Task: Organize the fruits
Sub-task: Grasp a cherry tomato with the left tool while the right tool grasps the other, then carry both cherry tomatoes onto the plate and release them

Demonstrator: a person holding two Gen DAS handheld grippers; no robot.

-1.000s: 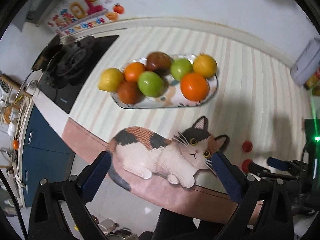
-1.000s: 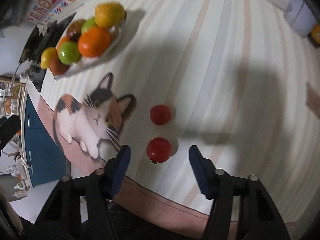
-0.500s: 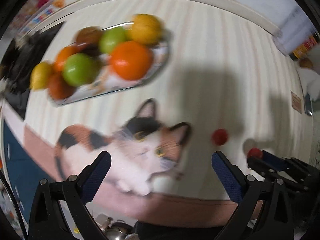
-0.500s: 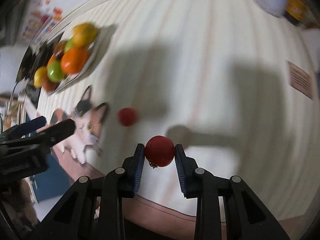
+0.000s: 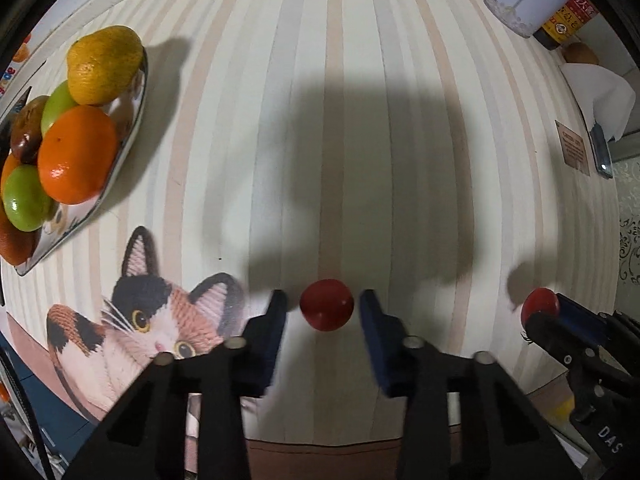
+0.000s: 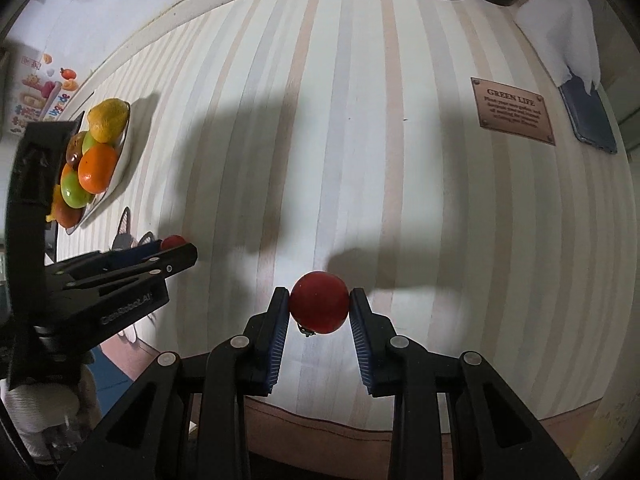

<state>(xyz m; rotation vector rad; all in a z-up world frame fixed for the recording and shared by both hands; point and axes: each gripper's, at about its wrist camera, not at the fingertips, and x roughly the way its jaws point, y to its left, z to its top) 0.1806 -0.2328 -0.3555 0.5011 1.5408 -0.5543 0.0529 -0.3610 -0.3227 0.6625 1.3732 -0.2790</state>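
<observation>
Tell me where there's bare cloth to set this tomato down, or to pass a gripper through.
The striped tablecloth is bare across the wide middle, between the fruit plate and the Green Life plaque. It is crowded at the plate, piled with fruit, and near the front, where the left gripper brackets the second tomato.

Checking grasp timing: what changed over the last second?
The right tongs shut on the nearer red tomato. The left tongs swung right from the fruit plate, narrowed and now straddle the other tomato, gaps showing both sides. Plate fruit unchanged.
</observation>
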